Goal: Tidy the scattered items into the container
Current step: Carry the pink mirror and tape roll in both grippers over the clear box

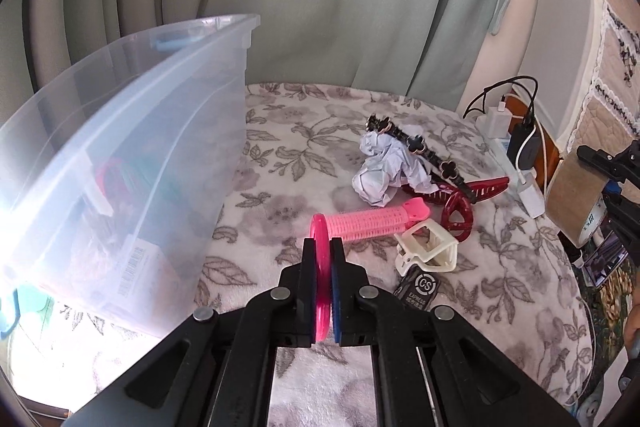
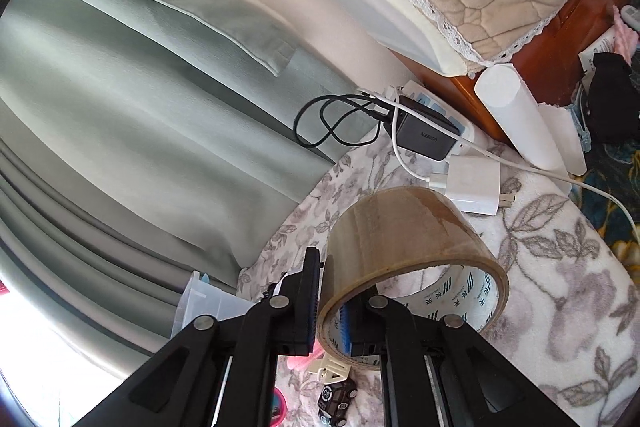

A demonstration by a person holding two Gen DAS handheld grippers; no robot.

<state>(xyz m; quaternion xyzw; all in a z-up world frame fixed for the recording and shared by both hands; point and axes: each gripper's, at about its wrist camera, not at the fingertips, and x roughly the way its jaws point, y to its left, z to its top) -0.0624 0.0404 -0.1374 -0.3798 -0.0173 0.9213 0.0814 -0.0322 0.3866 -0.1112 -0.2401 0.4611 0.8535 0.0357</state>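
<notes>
My left gripper (image 1: 323,243) is shut on a pink ring (image 1: 321,225), which stands edge-on between its pads above the floral blanket. A clear plastic container (image 1: 132,131) with several items inside stands close on the left. Beyond the ring lie a pink hair roller (image 1: 376,223), a cream claw clip (image 1: 428,253), a red hair clip (image 1: 460,203), a black clover hairband (image 1: 416,147), crumpled white paper (image 1: 380,175) and a black packet (image 1: 420,287). My right gripper (image 2: 326,291) is shut on the wall of a brown tape roll (image 2: 412,239), held off the blanket.
A power strip with a black charger (image 2: 424,135), a white plug (image 2: 476,187) and looped cables lies at the blanket's far edge. A white tube (image 2: 520,119) leans on wooden furniture. Grey-green curtains (image 1: 320,7) hang behind. A container corner (image 2: 200,297) shows low left.
</notes>
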